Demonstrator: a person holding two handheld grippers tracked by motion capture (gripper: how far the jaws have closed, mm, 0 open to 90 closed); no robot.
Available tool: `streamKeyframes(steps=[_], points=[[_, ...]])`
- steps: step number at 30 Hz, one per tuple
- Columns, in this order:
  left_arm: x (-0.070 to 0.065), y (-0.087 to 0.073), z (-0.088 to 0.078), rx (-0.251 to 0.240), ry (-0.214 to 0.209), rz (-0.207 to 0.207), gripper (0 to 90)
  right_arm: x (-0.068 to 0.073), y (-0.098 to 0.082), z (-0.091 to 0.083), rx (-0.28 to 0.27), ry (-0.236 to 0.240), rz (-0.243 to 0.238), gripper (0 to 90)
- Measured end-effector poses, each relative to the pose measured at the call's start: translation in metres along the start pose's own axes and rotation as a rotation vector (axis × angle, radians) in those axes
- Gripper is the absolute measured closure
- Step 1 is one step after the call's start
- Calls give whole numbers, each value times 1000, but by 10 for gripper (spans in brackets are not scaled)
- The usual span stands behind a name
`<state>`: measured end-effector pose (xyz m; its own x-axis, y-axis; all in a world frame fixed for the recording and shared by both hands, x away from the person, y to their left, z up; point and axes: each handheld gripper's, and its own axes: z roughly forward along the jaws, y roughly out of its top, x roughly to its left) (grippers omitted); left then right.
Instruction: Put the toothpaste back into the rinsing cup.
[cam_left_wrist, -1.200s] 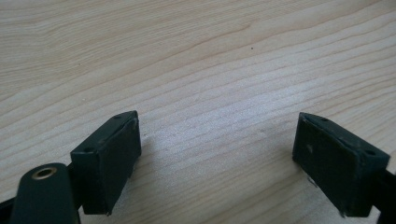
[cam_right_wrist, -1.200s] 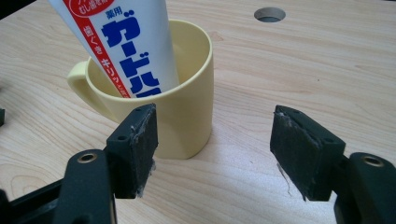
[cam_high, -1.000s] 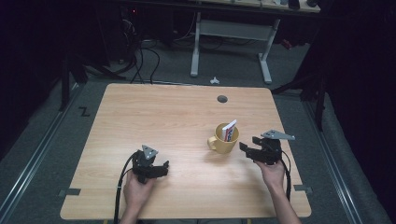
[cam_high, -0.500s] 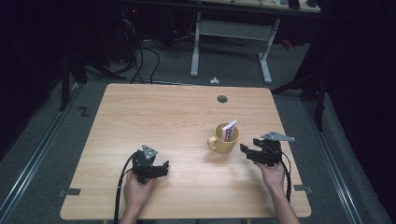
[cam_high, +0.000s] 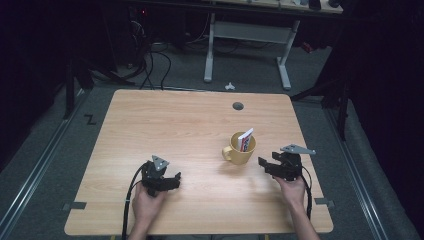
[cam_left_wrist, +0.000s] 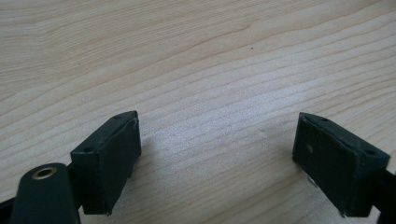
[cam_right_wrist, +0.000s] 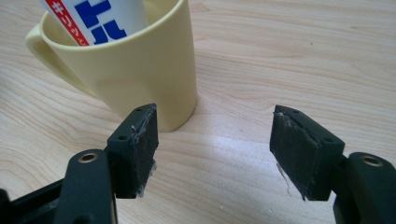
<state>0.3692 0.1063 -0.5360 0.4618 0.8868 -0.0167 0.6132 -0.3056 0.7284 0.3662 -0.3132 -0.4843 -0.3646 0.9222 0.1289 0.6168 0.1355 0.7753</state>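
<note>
Little has moved since the earlier frame. The right gripper (cam_high: 270, 165) is held open and empty, the mug (cam_right_wrist: 135, 65) just ahead of its left jaw. The left gripper (cam_high: 172, 180) gapes, well apart. The mug could be nudged, probably tipping the tube (cam_right_wrist: 93, 16).

This looks like a lab or a test room: one plain wooden table (cam_high: 170, 125) stands on grey carpet in a dark space, with loose black cables (cam_high: 150, 62) on the floor and a metal desk frame (cam_high: 247, 40) behind it.
</note>
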Motion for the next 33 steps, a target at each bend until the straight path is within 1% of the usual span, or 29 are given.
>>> streamKeyframes(steps=[7,8,11,14,18,25,27,30,31,33], points=[[0,0,0,0,0,0,157,-2,-6,3,14,-5,5,330],[0,0,0,0,0,1,156,-2,-7,4,14,-6,11,330],[0,0,0,1,0,1,156,-1,-8,5,17,-10,4,331],[0,0,0,0,0,0,156,-1,-10,7,27,-12,9,331],[0,0,0,1,0,1,156,-1,-13,9,37,-26,0,331],[0,0,0,0,0,0,157,-4,-19,14,53,-32,10,333],[0,0,0,0,0,1,157,-3,-19,15,60,-41,2,333],[0,0,0,0,0,1,157,-2,-19,17,66,-45,1,333],[0,0,0,0,0,1,156,-2,-20,18,68,-45,-6,333],[0,0,0,0,0,1,157,-2,-20,20,75,-48,-2,333]])
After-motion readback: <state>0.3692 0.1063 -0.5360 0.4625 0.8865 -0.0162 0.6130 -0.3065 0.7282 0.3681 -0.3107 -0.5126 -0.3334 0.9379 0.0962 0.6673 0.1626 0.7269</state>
